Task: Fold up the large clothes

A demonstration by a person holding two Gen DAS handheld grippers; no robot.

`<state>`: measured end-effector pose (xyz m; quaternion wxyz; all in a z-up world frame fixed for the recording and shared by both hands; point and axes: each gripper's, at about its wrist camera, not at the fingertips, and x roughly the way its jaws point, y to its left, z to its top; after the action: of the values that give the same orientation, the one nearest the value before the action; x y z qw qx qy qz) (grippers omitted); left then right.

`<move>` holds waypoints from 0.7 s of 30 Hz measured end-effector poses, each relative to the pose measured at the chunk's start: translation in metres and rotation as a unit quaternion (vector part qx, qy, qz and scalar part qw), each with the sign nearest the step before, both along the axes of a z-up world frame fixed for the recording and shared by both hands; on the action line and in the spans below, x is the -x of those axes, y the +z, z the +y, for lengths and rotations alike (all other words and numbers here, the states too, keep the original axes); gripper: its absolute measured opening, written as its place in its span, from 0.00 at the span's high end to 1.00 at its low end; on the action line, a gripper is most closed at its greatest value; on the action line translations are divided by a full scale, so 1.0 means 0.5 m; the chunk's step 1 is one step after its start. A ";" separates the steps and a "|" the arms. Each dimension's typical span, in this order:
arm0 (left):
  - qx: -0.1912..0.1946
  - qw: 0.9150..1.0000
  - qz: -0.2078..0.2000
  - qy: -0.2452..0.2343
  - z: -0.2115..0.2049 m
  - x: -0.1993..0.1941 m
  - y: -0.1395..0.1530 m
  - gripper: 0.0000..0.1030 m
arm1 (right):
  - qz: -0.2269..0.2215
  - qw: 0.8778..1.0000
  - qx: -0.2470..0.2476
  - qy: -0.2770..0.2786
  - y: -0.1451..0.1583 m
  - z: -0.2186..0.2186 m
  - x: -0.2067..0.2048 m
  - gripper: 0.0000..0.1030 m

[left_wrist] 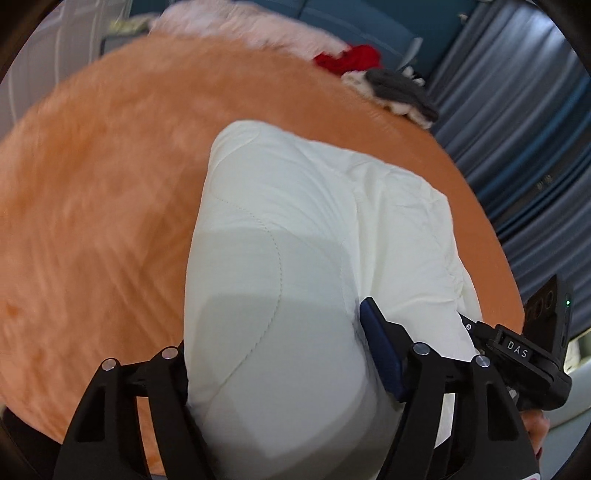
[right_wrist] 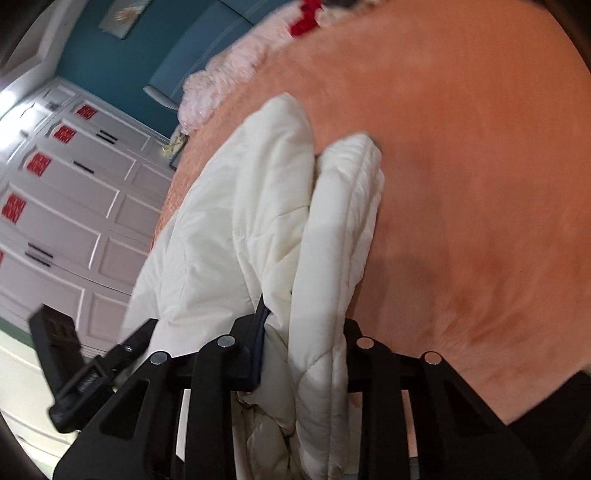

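A white quilted padded garment (left_wrist: 295, 236) lies folded lengthwise on an orange bedspread (left_wrist: 103, 192). My left gripper (left_wrist: 275, 354) is shut on a thick fold of it; the fabric fills the space between the fingers. In the right wrist view the same garment (right_wrist: 251, 206) runs away from me in two bunched rolls. My right gripper (right_wrist: 303, 339) is shut on its near end, which hangs through the fingers. The right gripper also shows at the right edge of the left wrist view (left_wrist: 524, 350).
A pink fluffy blanket (left_wrist: 243, 26), a red item (left_wrist: 351, 59) and grey-white items (left_wrist: 399, 92) lie at the bed's far end. Blue curtains (left_wrist: 524, 140) hang on the right. White wardrobe doors (right_wrist: 62, 206) stand to the left of the bed (right_wrist: 480, 184).
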<state>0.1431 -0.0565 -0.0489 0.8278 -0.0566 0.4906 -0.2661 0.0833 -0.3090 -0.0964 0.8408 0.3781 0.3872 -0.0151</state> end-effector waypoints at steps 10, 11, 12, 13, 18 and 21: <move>-0.001 0.990 -0.141 -0.024 -0.013 0.055 0.236 0.36 | -0.117 0.987 0.110 -0.004 0.248 0.049 0.044 0.78; 0.008 0.988 -0.150 -0.022 -0.009 0.058 0.260 0.36 | -0.125 0.986 0.113 -0.004 0.266 0.053 0.044 0.78; 0.015 0.988 -0.155 -0.021 -0.004 0.058 0.276 0.36 | -0.138 0.984 0.117 -0.004 0.289 0.059 0.045 0.78; 0.021 0.986 -0.161 -0.022 0.000 0.059 0.291 0.36 | -0.147 0.982 0.122 -0.004 0.305 0.062 0.046 0.78; 0.039 0.975 -0.216 -0.024 0.014 0.067 0.370 0.37 | -0.195 0.969 0.153 -0.001 0.387 0.084 0.059 0.78; 0.048 0.969 -0.241 -0.022 0.022 0.067 0.408 0.37 | -0.217 0.962 0.166 0.002 0.431 0.089 0.075 0.78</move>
<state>0.1096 -0.0457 0.1551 0.9118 -0.0200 0.2647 -0.3132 0.0459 -0.2645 0.1190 0.9554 0.2269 0.1887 0.0053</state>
